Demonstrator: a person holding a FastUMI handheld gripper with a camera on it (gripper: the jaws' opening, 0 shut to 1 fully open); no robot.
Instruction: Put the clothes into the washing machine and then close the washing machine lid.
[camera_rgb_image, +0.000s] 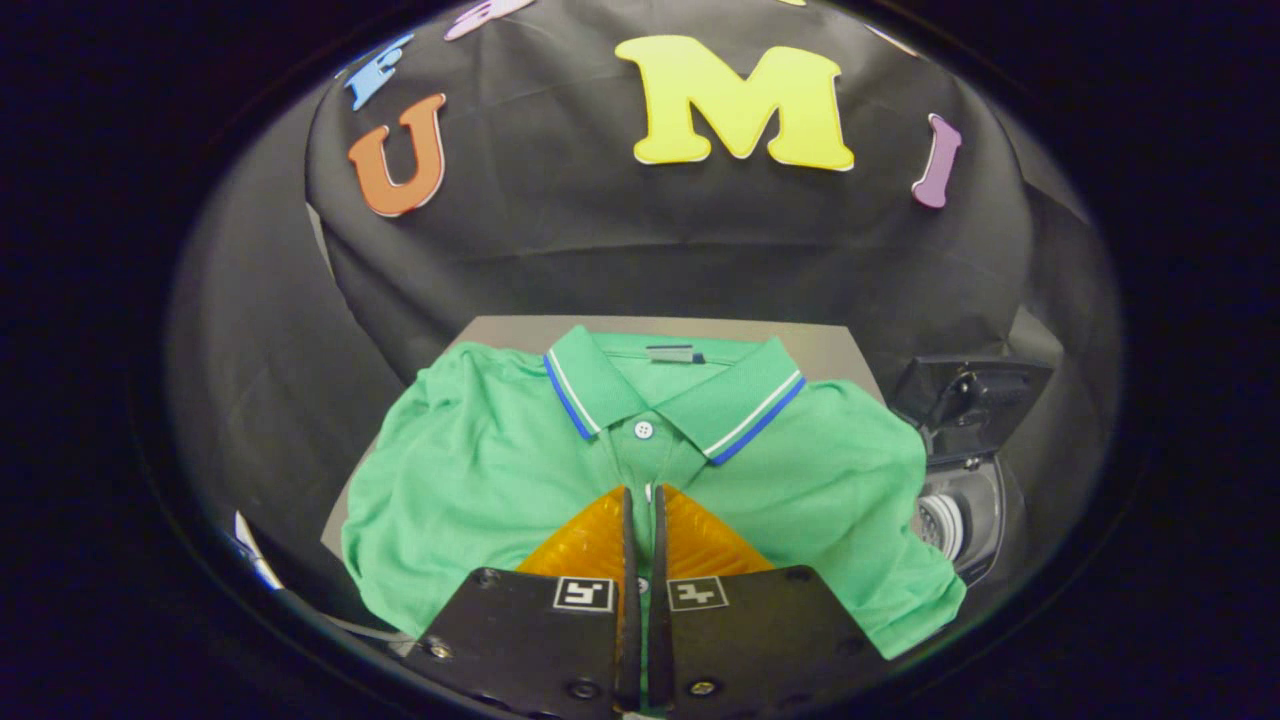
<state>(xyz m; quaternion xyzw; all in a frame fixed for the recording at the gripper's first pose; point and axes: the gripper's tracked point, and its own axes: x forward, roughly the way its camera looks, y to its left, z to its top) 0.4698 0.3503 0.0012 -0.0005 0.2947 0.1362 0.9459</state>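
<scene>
A green polo shirt (480, 470) with a blue-and-white striped collar lies spread flat on a grey board (820, 350). My gripper (640, 495) hovers over the shirt's button placket, just below the collar. Its fingers are shut, with only a thin slit between them, and the cloth under them lies flat and unpinched. To the right of the shirt stands a small dark washing machine (985, 525). Its lid (970, 395) is raised and the pale drum (940, 525) shows inside. The shirt's right sleeve reaches up to the machine's edge.
Black cloth covers the booth's wall behind the board and both sides. A white and blue object (255, 555) peeks out at the left, below the board's near corner.
</scene>
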